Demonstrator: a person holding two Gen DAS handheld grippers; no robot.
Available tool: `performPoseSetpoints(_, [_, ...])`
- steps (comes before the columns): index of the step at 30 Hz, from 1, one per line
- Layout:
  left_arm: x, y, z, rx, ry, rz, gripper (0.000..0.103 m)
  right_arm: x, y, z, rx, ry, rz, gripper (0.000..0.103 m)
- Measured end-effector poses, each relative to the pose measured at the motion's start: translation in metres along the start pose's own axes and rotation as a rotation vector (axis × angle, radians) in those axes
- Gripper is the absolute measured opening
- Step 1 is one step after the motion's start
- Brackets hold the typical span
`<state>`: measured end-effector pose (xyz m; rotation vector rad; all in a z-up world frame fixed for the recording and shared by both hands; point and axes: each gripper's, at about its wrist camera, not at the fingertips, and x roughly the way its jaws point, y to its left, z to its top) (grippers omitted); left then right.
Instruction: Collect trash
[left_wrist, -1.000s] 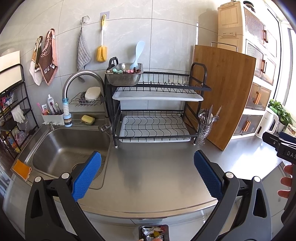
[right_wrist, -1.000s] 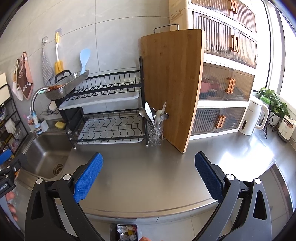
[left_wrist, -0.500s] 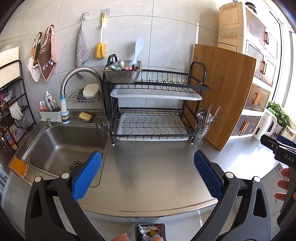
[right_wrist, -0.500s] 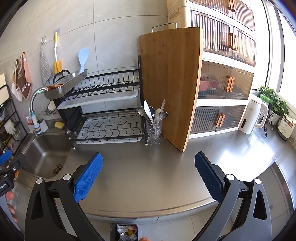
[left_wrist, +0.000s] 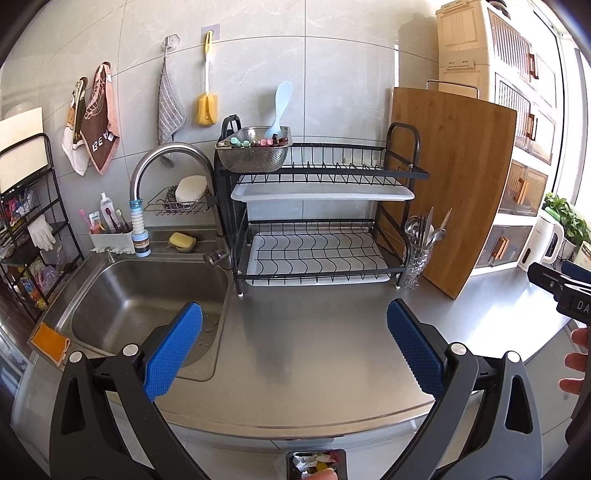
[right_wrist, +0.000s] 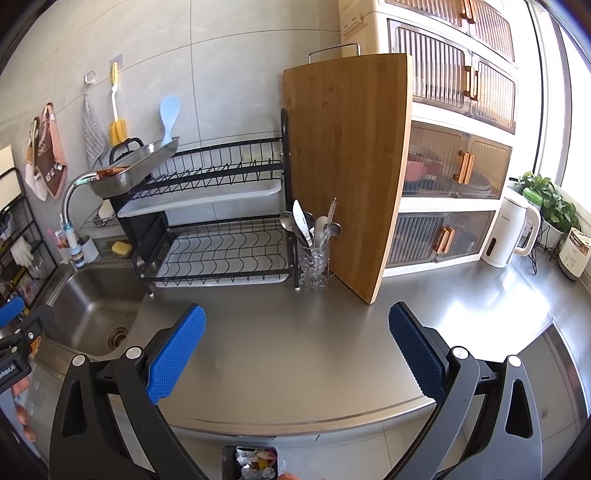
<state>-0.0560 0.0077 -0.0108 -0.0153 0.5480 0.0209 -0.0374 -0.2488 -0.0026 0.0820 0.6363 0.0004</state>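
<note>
At the left end of the desk (left_wrist: 314, 362) sits the steel sink (left_wrist: 147, 295), with an orange cloth (left_wrist: 50, 341) on its near left corner; the left gripper (left_wrist: 295, 347) hangs over the desk's front edge beside it, fingers spread wide and holding nothing. Toward the middle, against the back edge, stand the dish rack (left_wrist: 317, 229), a glass of cutlery (right_wrist: 313, 258) and a leaning cutting board (right_wrist: 351, 173). The right gripper (right_wrist: 297, 347) hovers further right, fingers likewise released and empty. The only trash I can see already lies in a bin (right_wrist: 255, 463) on the floor below the front edge. The desk looks bare, so collecting seems finished or between pickups; the next move calls for scanning sink and desk for scraps.
</note>
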Motion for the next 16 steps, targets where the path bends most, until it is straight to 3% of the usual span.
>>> performPoseSetpoints(16, [0.0017,0.0041,0.0019,-0.001,0.007,0.011,0.095,0.0026,0.0034,0.0012,-0.004,0.007,-0.008,0.1])
